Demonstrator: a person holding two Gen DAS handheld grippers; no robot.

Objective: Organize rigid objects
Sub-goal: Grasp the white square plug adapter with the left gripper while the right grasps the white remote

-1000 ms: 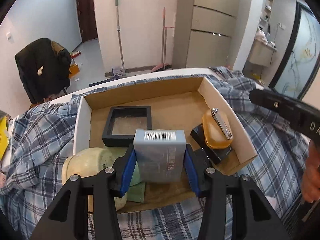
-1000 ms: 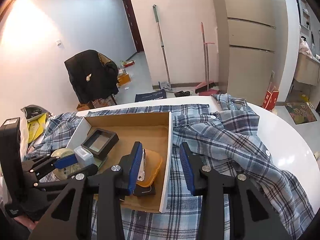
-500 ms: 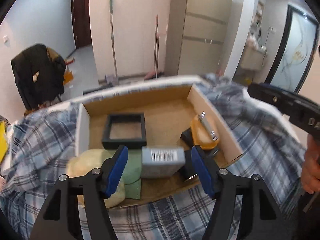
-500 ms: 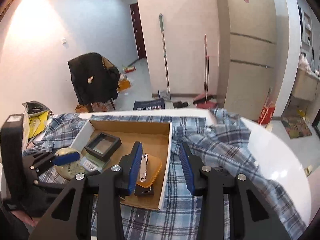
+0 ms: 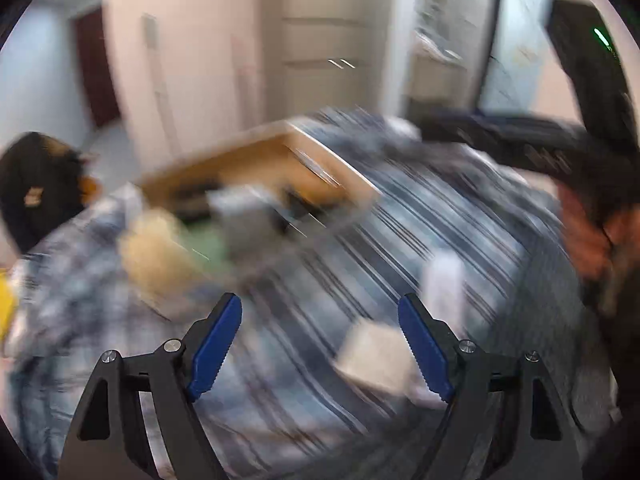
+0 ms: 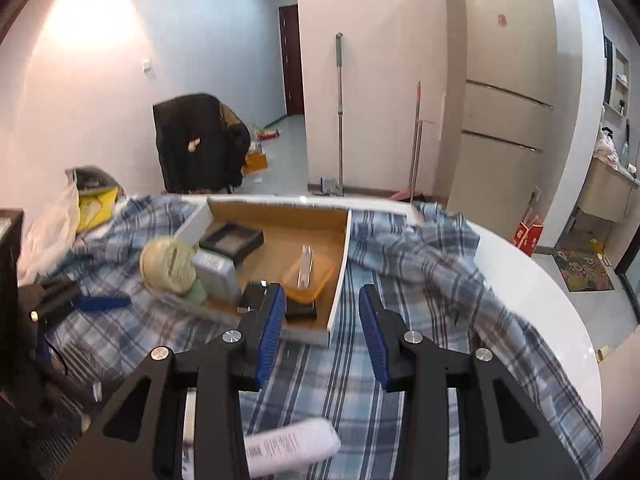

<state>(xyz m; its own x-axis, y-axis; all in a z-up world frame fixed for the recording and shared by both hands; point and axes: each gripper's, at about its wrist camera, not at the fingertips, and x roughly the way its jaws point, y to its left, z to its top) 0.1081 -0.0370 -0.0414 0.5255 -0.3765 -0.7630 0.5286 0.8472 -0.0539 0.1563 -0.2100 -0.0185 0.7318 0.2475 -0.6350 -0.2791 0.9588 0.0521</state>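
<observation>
The left tongs (image 5: 320, 344) are opening, blue pads wide apart with nothing between them, over the blurred plaid cloth (image 5: 420, 220). The right tongs (image 6: 322, 324) stand partly open and empty at lower centre of the right wrist view. Beyond them, at mid-frame, the cardboard box (image 6: 338, 280) lies on the cloth-covered white surface (image 6: 560, 304), holding a grey box (image 6: 216, 276), a black square frame (image 6: 232, 240) and an orange case (image 6: 308, 276). A white tube (image 6: 292, 446) lies at the bottom edge.

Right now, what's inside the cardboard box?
The cardboard box holds a black frame, grey box, orange case with nail clippers. Its near corner hides behind the right claw.
</observation>
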